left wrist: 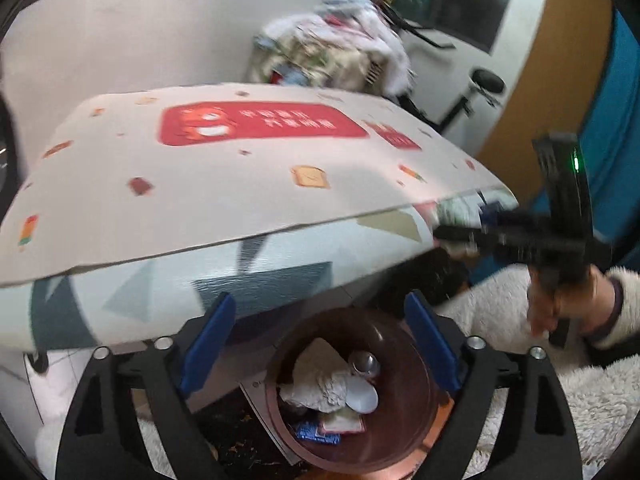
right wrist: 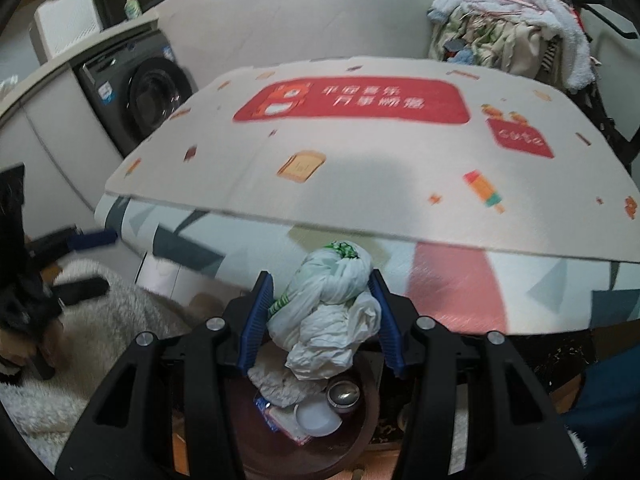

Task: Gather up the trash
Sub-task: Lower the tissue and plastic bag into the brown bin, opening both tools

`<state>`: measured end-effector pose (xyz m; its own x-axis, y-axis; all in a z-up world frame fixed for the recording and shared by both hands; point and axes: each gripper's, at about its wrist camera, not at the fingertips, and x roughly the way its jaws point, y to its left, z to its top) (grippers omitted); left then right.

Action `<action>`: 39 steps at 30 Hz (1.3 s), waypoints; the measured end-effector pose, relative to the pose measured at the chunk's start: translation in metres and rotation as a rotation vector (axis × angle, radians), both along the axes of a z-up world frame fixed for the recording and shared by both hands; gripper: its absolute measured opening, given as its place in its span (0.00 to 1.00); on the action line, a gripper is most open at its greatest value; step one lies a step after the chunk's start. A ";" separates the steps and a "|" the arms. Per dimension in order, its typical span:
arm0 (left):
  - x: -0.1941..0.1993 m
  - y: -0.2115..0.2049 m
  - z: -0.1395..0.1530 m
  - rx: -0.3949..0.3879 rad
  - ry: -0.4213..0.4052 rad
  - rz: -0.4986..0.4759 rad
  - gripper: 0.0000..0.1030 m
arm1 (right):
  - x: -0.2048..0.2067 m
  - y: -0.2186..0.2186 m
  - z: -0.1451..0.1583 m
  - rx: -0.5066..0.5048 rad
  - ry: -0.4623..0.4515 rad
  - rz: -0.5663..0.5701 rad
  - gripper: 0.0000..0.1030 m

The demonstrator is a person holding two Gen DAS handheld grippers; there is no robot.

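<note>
A brown round trash bin (left wrist: pixel 420 400) stands on the floor under the table edge, holding crumpled paper (left wrist: pixel 320 392), a metal can (left wrist: pixel 364 362), a white lid (left wrist: pixel 362 396) and a blue packet (left wrist: pixel 316 432). My left gripper (left wrist: pixel 320 308) hangs open right above the bin, nothing between its blue pads. My right gripper (right wrist: pixel 320 280) is shut on a bunched white plastic bag (right wrist: pixel 332 320) with green print, held over the same bin (right wrist: pixel 360 420). In the left wrist view the right gripper (left wrist: pixel 452 236) shows blurred at the right, in a hand (left wrist: pixel 560 304).
A table (right wrist: pixel 460 284) with a patterned cloth carries a large printed cardboard sheet (right wrist: pixel 360 160) just beyond the bin. A washing machine (right wrist: pixel 152 96) stands at the left, a pile of clothes (right wrist: pixel 512 32) behind the table. Fluffy white fabric (left wrist: pixel 580 400) lies beside the bin.
</note>
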<state>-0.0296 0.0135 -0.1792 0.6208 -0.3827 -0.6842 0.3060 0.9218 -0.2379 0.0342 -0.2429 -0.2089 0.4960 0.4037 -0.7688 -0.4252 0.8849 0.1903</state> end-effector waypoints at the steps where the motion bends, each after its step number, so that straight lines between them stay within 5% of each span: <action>1: -0.003 0.003 0.001 -0.001 -0.010 0.014 0.84 | -0.003 0.004 -0.004 -0.008 0.009 0.014 0.49; 13: 0.002 0.002 -0.004 0.028 0.006 0.053 0.86 | -0.023 0.024 -0.055 -0.071 0.164 0.056 0.49; 25: 0.004 0.002 -0.010 0.044 0.032 0.057 0.86 | -0.026 0.038 -0.069 -0.141 0.180 0.089 0.50; 27: 0.005 0.002 -0.011 0.044 0.034 0.058 0.86 | -0.026 0.038 -0.069 -0.148 0.177 0.087 0.70; 30: 0.006 0.002 -0.012 0.044 0.040 0.066 0.87 | -0.026 0.037 -0.066 -0.155 0.154 0.067 0.86; 39: 0.007 0.004 -0.012 0.049 0.038 0.069 0.89 | -0.021 0.028 -0.059 -0.146 0.135 0.014 0.94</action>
